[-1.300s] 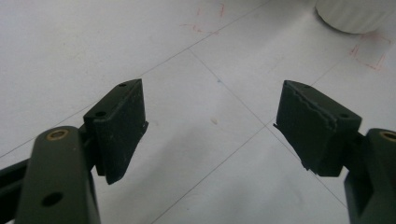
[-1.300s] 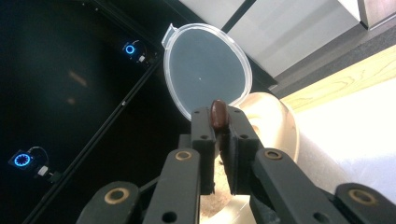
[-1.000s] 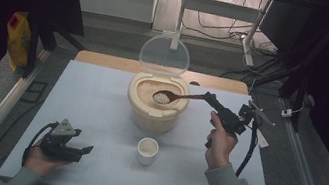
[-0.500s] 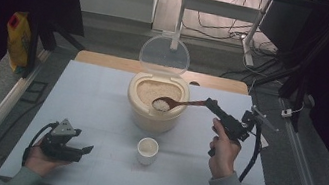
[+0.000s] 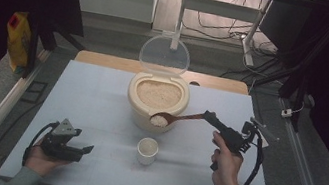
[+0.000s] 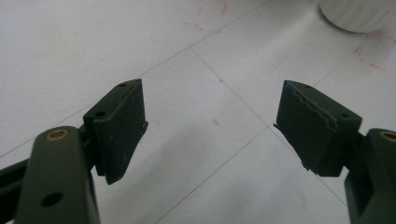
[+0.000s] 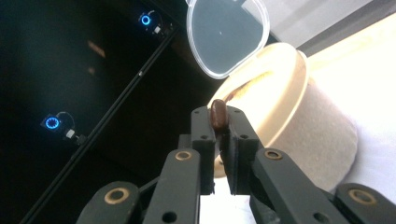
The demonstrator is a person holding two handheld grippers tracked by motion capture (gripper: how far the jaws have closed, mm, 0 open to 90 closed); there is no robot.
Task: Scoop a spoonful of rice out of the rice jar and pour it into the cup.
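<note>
One small cup just beside rice tub, under loaded spoon

High view: pale blue table top evenly lit from above, surroundings dark, soft shadows, slight grain. Left gripper view: bright, white surface sharp beyond the jaws, black rubber pads close and slightly soft. Right gripper view: dim at left of the jaws; glare on the beige round container at right.
</note>
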